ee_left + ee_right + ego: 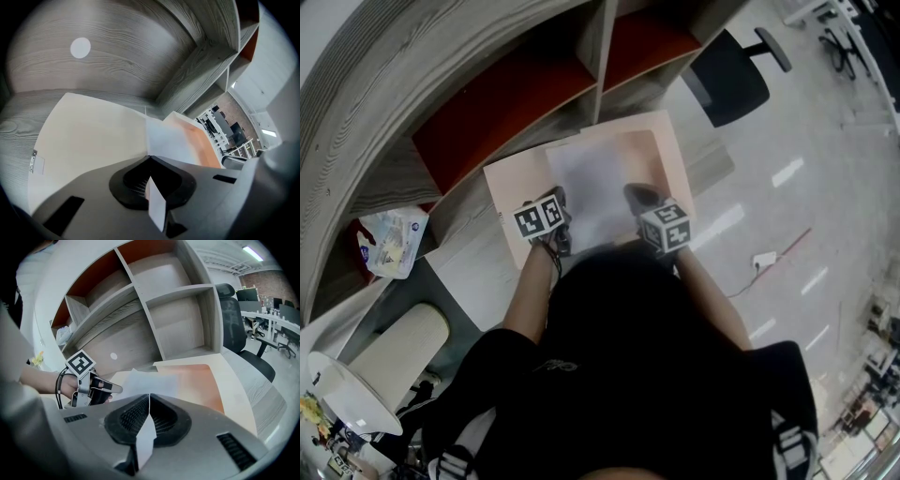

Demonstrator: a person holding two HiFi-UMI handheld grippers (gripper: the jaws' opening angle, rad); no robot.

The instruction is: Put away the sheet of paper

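Clamping one sheet (pixel 598 187) at its near edge, two grippers, left (pixel 559 202) and right (pixel 639 197), stand closed on it; one bag (pixel 389 241) shows in the head and right gripper views only.

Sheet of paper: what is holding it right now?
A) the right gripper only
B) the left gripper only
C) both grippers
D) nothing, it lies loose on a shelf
C: the sheet of paper is pinched along its near edge by the left gripper and the right gripper. Each has its jaws closed on the sheet.
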